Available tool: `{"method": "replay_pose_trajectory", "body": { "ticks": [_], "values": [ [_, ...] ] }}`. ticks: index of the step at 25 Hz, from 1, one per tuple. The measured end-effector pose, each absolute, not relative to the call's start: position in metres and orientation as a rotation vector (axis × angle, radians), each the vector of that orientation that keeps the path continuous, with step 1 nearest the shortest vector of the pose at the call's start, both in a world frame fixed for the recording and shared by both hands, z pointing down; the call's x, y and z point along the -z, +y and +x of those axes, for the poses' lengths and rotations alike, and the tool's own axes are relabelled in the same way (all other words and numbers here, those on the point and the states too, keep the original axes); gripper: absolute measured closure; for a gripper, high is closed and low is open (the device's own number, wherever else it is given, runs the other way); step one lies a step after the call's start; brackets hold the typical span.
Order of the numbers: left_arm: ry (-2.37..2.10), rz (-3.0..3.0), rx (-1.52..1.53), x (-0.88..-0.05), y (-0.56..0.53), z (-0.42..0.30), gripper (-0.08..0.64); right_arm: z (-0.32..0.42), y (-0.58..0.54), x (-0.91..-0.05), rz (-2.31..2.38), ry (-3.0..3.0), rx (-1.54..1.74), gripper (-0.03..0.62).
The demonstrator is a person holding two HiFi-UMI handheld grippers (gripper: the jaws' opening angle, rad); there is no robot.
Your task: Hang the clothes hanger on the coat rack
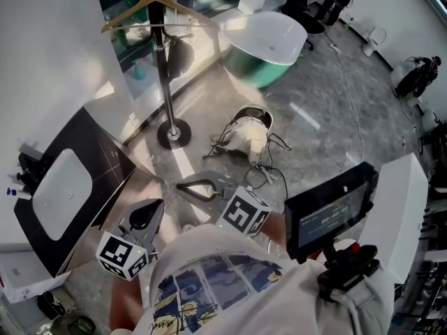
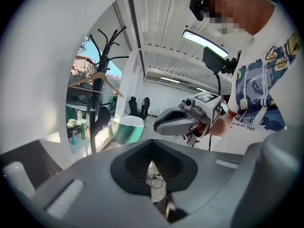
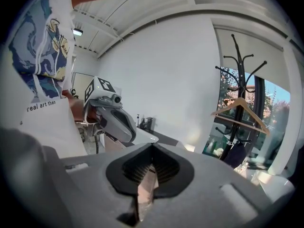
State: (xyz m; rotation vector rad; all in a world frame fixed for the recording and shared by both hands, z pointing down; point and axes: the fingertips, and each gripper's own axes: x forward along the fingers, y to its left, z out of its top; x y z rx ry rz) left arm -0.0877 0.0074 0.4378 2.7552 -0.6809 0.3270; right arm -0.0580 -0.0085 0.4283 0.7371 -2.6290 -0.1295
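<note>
Hanging on the coat rack [image 1: 165, 68], the clothes hanger [image 1: 150, 9] is seen well apart from the left hand-held gripper [image 1: 152, 206] and the right hand-held gripper [image 1: 183, 185], both held with jaws together, empty.

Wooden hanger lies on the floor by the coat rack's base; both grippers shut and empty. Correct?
No: the hanger hangs on the coat rack, off the floor, as the head view shows. The left gripper and right gripper are shut and empty, as stated.
</note>
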Motion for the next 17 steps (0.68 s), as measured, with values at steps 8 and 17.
{"method": "replay_pose_trajectory", "body": {
  "ticks": [8, 17],
  "values": [
    [-0.695, 2.741, -0.325, -0.4376, -0.0012, -0.0928, 0.558, -0.0638, -0.0165, -0.4292, 0.718, -2.624, 0.132, 0.592],
    [-0.679, 2.743, -0.311, -0.4433, -0.0017, -0.0916, 0.558, -0.0628, -0.0182, -0.4327, 0.714, -2.618, 0.130, 0.592]
  ]
}}
